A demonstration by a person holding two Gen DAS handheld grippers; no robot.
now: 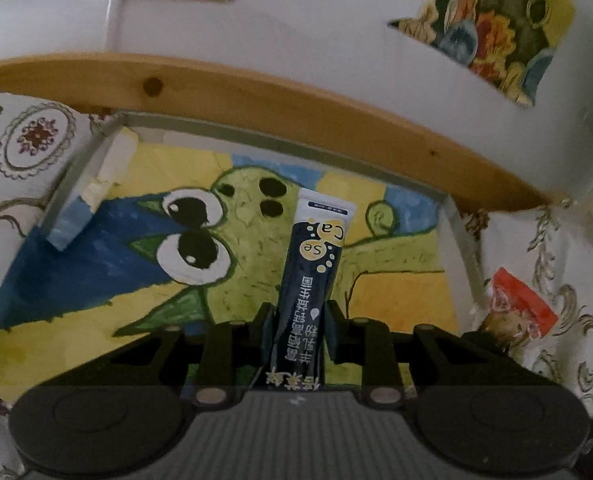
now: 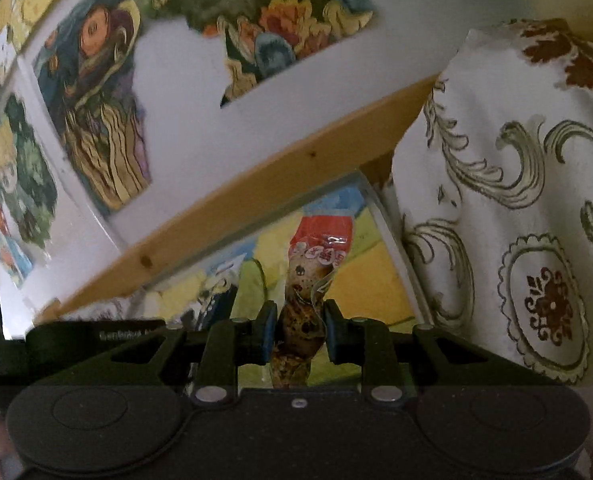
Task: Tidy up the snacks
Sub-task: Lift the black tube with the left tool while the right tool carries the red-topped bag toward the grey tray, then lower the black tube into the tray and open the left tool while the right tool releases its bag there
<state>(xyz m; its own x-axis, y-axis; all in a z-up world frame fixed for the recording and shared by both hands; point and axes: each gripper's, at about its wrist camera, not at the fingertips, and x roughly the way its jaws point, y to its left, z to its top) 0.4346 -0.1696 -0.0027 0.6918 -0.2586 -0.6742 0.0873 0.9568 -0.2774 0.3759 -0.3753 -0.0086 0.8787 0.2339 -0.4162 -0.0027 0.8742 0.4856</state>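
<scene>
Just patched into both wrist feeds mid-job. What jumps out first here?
The clear tray with a bright cartoon frog painting under it fills the middle of the left view. The left gripper is shut on a dark navy stick sachet above the painting, while the right gripper is shut on a red-topped quail egg packet near the tray's right wall.

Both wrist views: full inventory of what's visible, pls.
stick sachet: 1, dark navy, held in left jaws above the tray
quail egg packet: 1, red and clear, held in right jaws above the tray
tray: 1, clear walls, painted cartoon floor, on the tablecloth
tablecloth: 1, white with scrolls
wooden rail: 1, tan, behind the tray
wall pictures: several, multicoloured
left gripper: 1, black
right gripper: 1, black
</scene>
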